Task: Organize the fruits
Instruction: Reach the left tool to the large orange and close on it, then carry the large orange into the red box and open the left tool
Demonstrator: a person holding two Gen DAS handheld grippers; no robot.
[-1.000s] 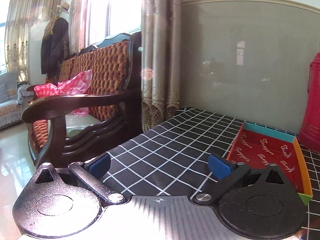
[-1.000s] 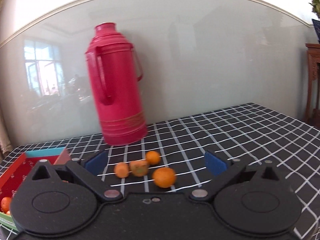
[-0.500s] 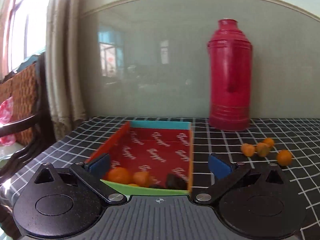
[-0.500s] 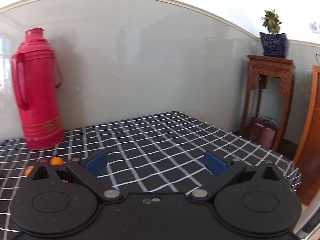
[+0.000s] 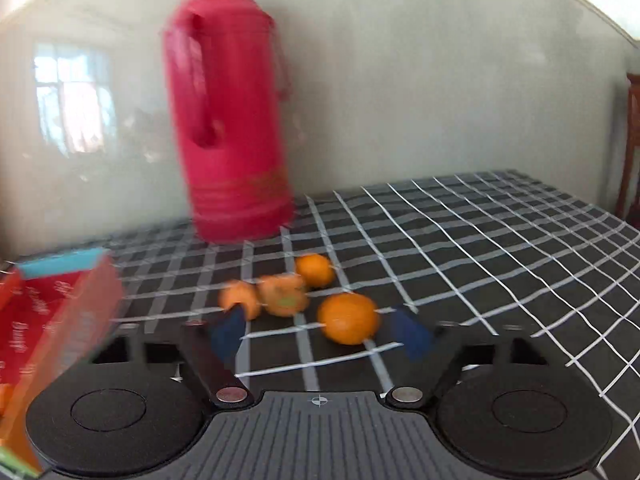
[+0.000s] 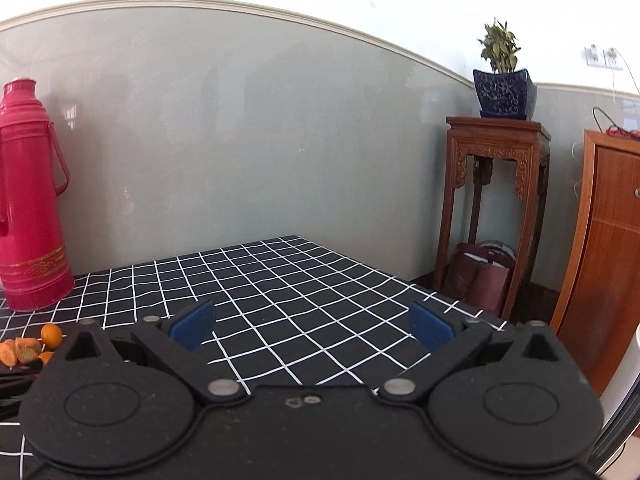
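- Four small orange fruits lie loose on the desk (image 5: 500,240), close together in front of the red flask (image 5: 228,112): the biggest orange (image 5: 348,323) nearest the camera, a small round one (image 5: 315,270) behind it, a mottled piece (image 5: 283,294) with a greenish patch, and a blurred one (image 5: 239,299) at the left.
- Sorting looks partly done. The red tray (image 5: 60,312) stands at the left edge of the left view, and a sliver of orange at its lower corner may be fruit already inside, though too little shows to be sure. The four loose ones are left to move.
- Round as they are, the fruits have no clear long axis and point no particular way; the row of three behind the biggest runs roughly left to right across the view. The mottled one is too blurred to tell how it sits.
- The left claw (image 5: 320,334) is closing, its blue pads on either side of the biggest orange but not touching it, so nothing is gripped yet. That orange seems the next pick.
- The right claw (image 6: 312,326) stands wide and empty over bare checked cloth, aimed away from the fruit, which shows only at its far left edge beside the flask.
- Beyond the desk stand a carved wooden stand (image 6: 496,200) with a potted plant (image 6: 503,76) and a wooden cabinet (image 6: 604,248).
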